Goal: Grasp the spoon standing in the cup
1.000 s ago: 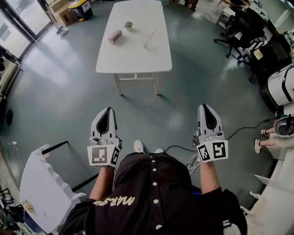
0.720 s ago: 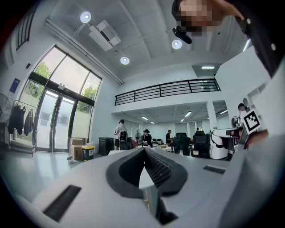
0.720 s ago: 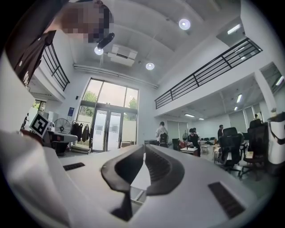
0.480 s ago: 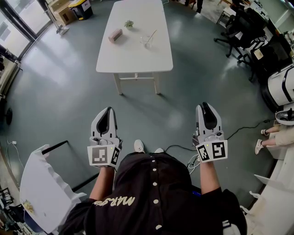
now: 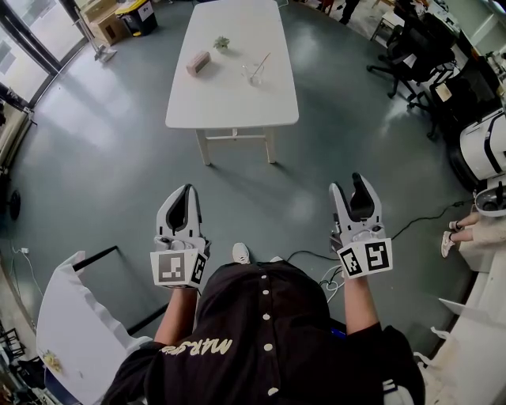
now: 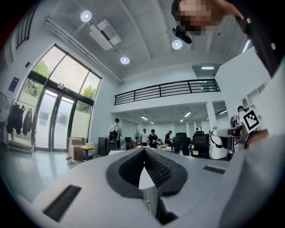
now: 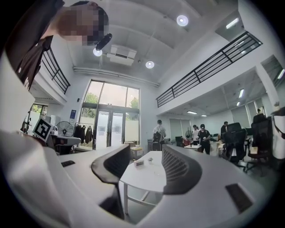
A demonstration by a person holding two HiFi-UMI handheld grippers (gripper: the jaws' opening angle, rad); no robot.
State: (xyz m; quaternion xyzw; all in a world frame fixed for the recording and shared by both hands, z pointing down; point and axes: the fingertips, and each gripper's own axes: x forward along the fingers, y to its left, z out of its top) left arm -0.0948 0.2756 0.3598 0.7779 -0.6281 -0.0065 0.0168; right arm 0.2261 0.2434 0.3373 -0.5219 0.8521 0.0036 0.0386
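Note:
A clear cup [image 5: 253, 73] with a spoon [image 5: 260, 59] leaning in it stands on the white table [image 5: 229, 99], far ahead of both grippers. In the right gripper view the cup [image 7: 155, 162] shows small on the tabletop [image 7: 142, 176]. My left gripper [image 5: 185, 192] is shut, its pads meeting with nothing between them, as the left gripper view [image 6: 144, 153] shows. My right gripper [image 5: 349, 184] has just been opening and now stands open with nothing between its fingers; the same gripper [image 7: 144, 162] frames the table. Both are held level in front of the person's body, well short of the table.
On the table also lie a pink block [image 5: 198, 62] and a small plant [image 5: 220, 42]. Office chairs [image 5: 411, 55] stand at the right, boxes [image 5: 118, 20] at the back left. A white board [image 5: 75, 320] leans at the lower left. A cable [image 5: 419, 221] runs over the grey floor.
The right gripper's jaws have spread apart from shut to wide open. The left gripper has kept still and shut. A seated person's legs at the right edge have shifted slightly.

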